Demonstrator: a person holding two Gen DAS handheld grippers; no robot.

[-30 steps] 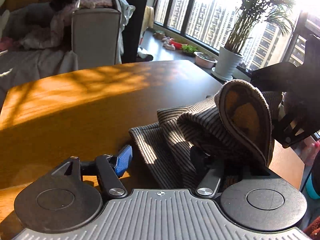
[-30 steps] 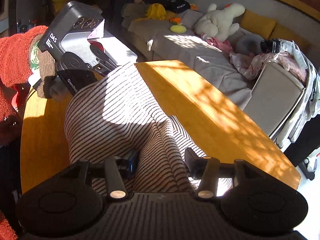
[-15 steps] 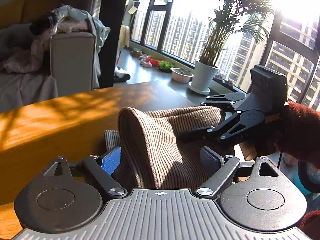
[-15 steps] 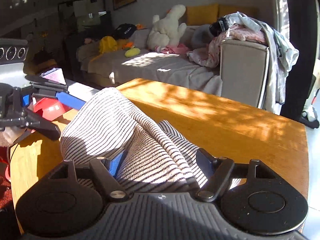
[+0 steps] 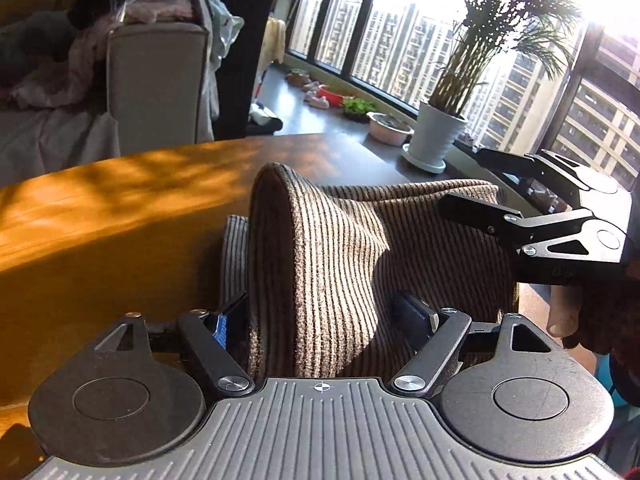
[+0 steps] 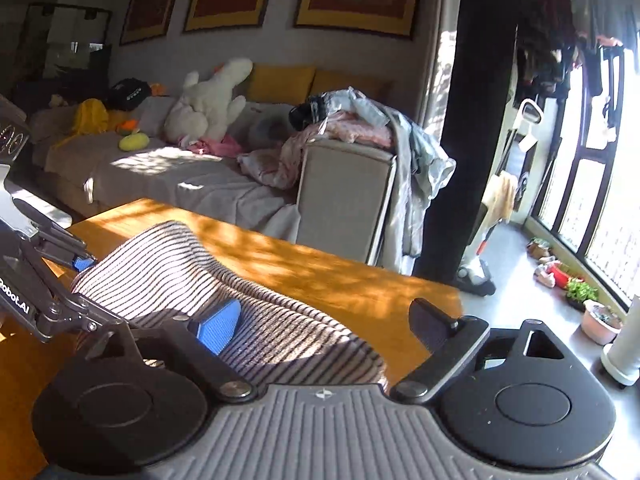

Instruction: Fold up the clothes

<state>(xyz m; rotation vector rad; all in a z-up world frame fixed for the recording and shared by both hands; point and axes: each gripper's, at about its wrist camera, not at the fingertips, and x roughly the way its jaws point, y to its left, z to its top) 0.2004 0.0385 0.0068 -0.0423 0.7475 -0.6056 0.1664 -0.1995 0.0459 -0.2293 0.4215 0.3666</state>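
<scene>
Table (image 5: 100,216): wooden, sunlit in patches, a shaded band toward the window side. It carried the one garment and both tools worked over it.

Striped knit garment (image 5: 332,264): bunched into a raised hump on the table, a rolled edge standing up at the hump's left side, a flatter layer lying under it against the wood. Part draped, part lifted; no clean crease was visible anywhere. It sat near the table edge on the window side, so the hanging weight could have dragged it off if grip was lost.

Left claw (image 5: 324,320): fingers apart, cloth heaped between them. One blue pad (image 5: 220,326) touched the fold at the hump's left; the other finger stood a little clear at the hump's right. I judged this a loose straddle, not a clamp. Any lift from here would likely have let the fabric slide out.

Right claw (image 6: 320,324): spread wide. Its blue pad (image 6: 218,328) rested on the stripes; the opposite finger hung over bare wood beside the garment, clear of it. Closing there risked pinching only the top layer, or nothing.

Other risks noted: the two tools stood close across the hump, so a collision was possible; thick knit springs back, so a fold pressed without hold would probably reopen.
</scene>
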